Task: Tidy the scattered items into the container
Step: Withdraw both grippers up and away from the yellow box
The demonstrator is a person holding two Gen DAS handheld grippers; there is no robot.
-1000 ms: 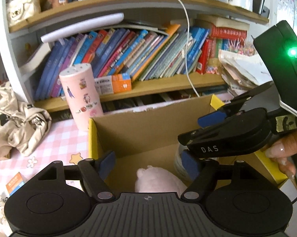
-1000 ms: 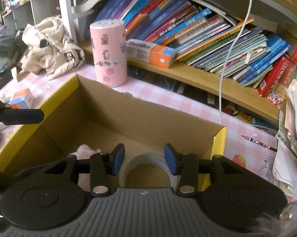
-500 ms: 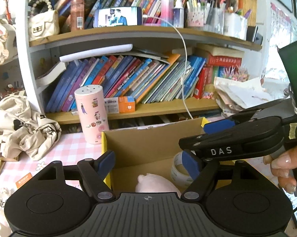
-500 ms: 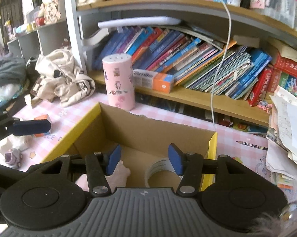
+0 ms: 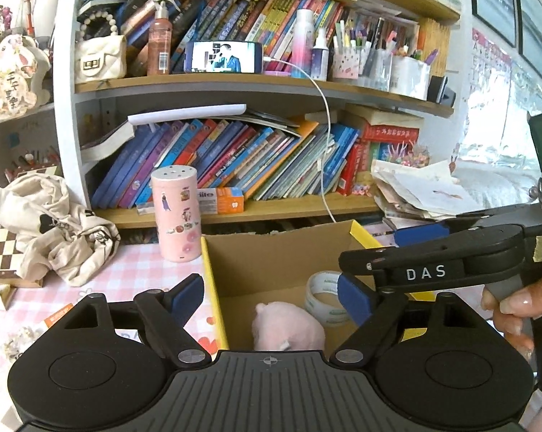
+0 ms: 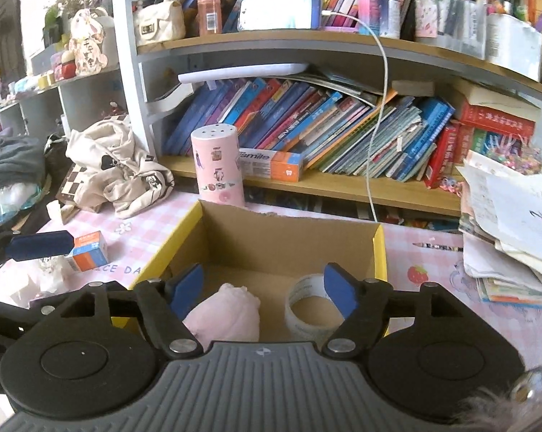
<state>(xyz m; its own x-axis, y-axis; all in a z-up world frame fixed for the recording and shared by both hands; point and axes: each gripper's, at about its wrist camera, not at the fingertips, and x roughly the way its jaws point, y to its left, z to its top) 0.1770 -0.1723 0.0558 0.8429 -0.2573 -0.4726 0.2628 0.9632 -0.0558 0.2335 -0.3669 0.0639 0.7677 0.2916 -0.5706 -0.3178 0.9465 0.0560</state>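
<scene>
Both grippers hover at the near side of the cardboard box (image 6: 271,237); the left gripper (image 5: 271,297) and right gripper (image 6: 263,286) have fingers apart, opening, gripping nothing. Inside the box lie a soft pink plush toy (image 6: 224,311) and a glossy tape roll (image 6: 308,306). Left of the box, nearer the left gripper, a small orange carton (image 6: 89,250) lies on the bench (image 6: 425,270). Beyond the box stands a pink canister (image 6: 218,165).

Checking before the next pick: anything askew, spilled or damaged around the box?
Nothing spilled. The cardboard box has a ragged, torn top edge on its far wall. The tape roll and pink plush lie inside it; a small orange box lies outside it on the tablecloth.
</scene>
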